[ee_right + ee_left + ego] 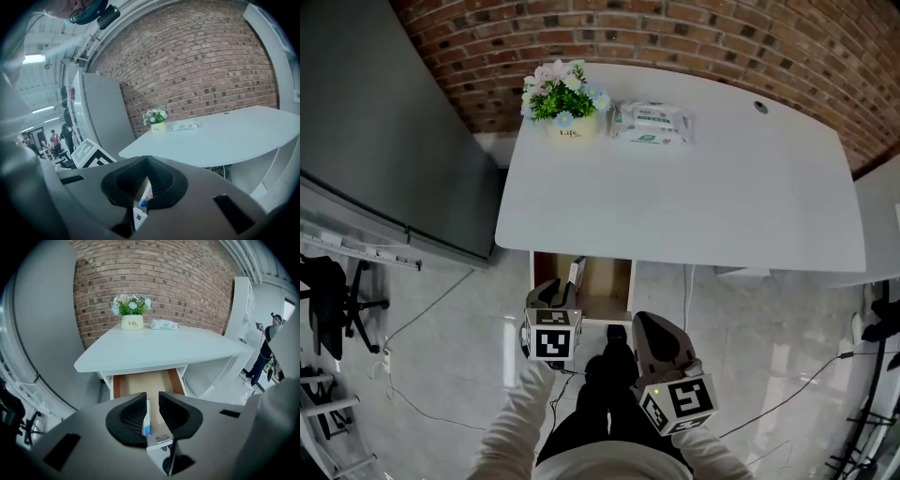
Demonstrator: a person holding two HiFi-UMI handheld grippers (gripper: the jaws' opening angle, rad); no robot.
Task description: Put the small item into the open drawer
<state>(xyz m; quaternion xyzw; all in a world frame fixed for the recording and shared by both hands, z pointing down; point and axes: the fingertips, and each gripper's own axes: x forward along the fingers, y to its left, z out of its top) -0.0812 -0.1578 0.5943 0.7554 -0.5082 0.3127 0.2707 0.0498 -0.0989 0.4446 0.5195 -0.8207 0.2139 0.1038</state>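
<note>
Under the white table a wooden drawer stands pulled out. A small white item with a blue end stands inside it. My left gripper hangs over the drawer's front. In the left gripper view the item sits between the jaws of the left gripper, close against the left pad, with a gap to the right pad. The drawer floor shows beyond. My right gripper waits to the right, in front of the drawer. In its own view the right gripper has its tips touching.
A flower pot and a pack of wipes sit at the table's far edge by the brick wall. A dark panel stands at the left, with an office chair below it. Cables trail over the floor.
</note>
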